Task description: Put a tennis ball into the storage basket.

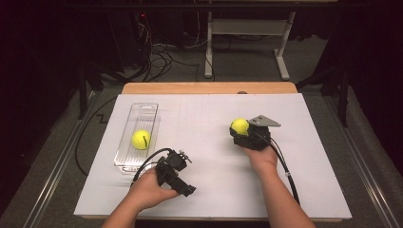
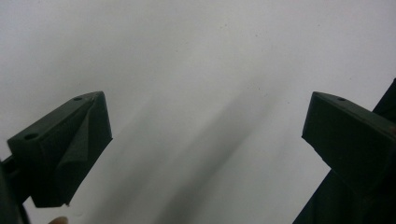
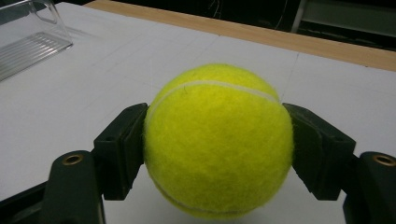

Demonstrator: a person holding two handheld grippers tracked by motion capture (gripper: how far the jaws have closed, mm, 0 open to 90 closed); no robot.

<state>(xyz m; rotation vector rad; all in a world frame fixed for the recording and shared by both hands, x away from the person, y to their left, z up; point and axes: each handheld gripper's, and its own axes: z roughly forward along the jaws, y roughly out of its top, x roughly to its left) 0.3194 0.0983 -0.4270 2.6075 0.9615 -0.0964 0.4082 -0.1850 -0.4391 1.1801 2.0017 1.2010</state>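
The right gripper [image 3: 217,149] pinches a tennis ball [image 3: 218,140] across its widest part, one black pad on each side, with the white table [image 3: 70,102] just beneath it. The ball looks light, springy and fuzzy, so it should grip well; taking it off-centre would likely squirt it out. A clear tray [image 1: 135,137] well off to this gripper's left already holds a second ball [image 1: 141,139]. The left gripper [image 2: 205,140] hangs spread wide over bare table, holding nothing.
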